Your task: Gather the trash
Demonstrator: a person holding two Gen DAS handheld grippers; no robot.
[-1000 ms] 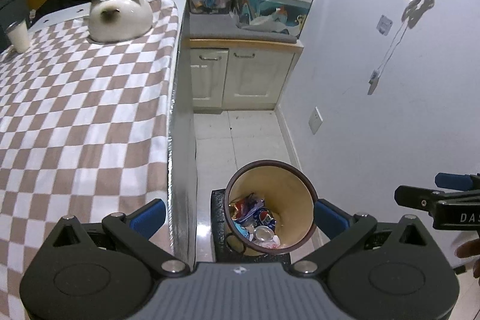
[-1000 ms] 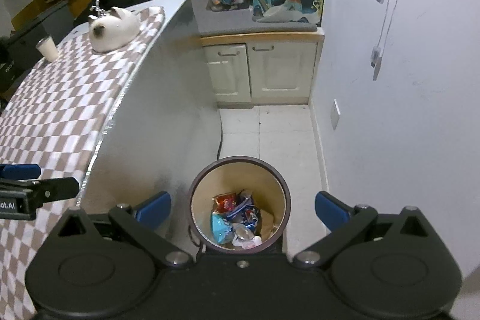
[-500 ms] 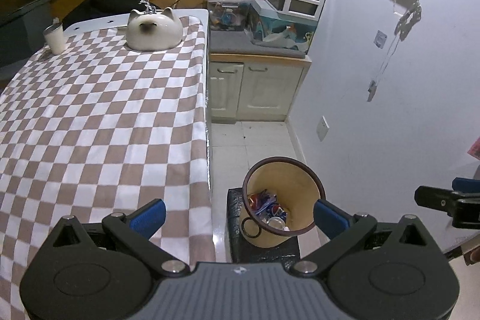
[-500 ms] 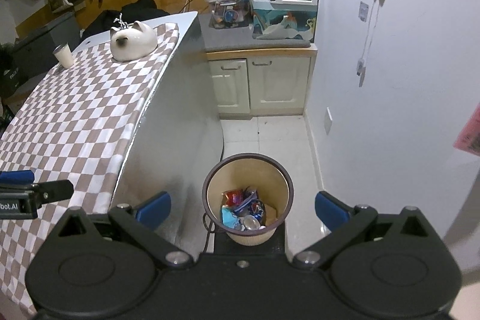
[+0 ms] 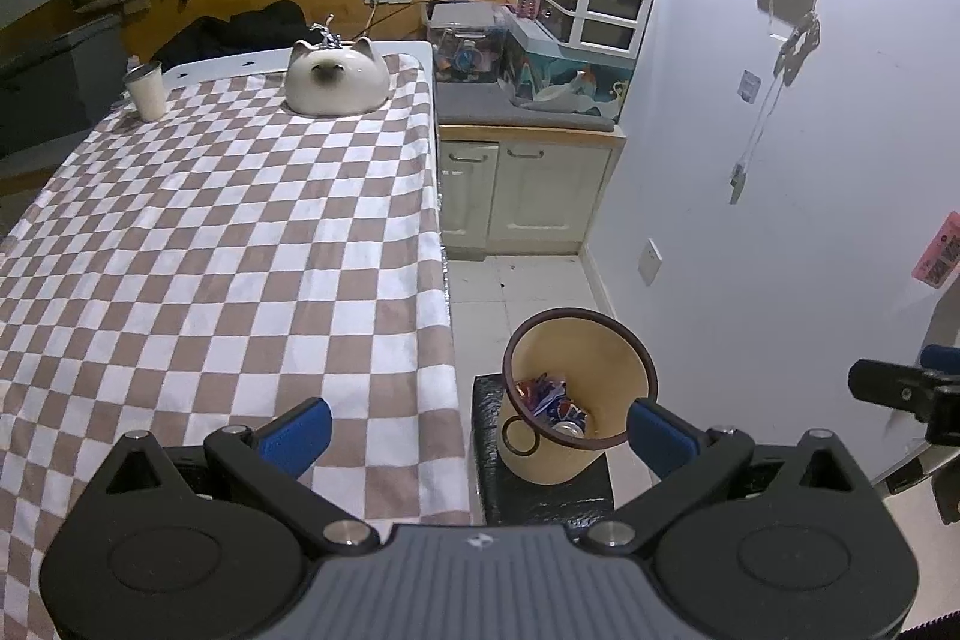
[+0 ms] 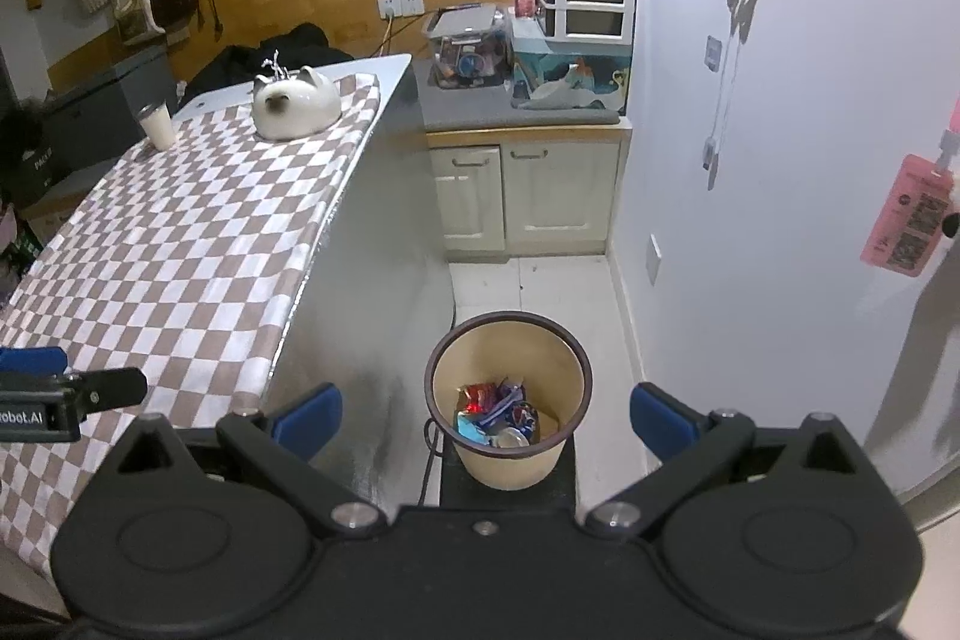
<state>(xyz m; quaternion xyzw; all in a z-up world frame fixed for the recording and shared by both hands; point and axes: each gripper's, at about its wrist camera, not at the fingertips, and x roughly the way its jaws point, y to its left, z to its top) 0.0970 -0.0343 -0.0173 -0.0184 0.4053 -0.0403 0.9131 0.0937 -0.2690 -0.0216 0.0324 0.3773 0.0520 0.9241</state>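
Trash [image 6: 498, 415] is sitting in the bottom of the tan bin [image 6: 509, 466], which is standing on a black block on the floor just off the worktop [image 5: 210, 250] edge. Left tool [image 5: 477, 427] and right tool [image 6: 486, 415] are both hanging wide open, gripping nothing.

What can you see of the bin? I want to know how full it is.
The bin is a round, tan, plastic-looking tub with a dark brown rim, tapering downward. It stands upright on a black block on the floor beside the table. Crumpled wrappers and what looks like a can cover only its bottom. Nothing else touches it.
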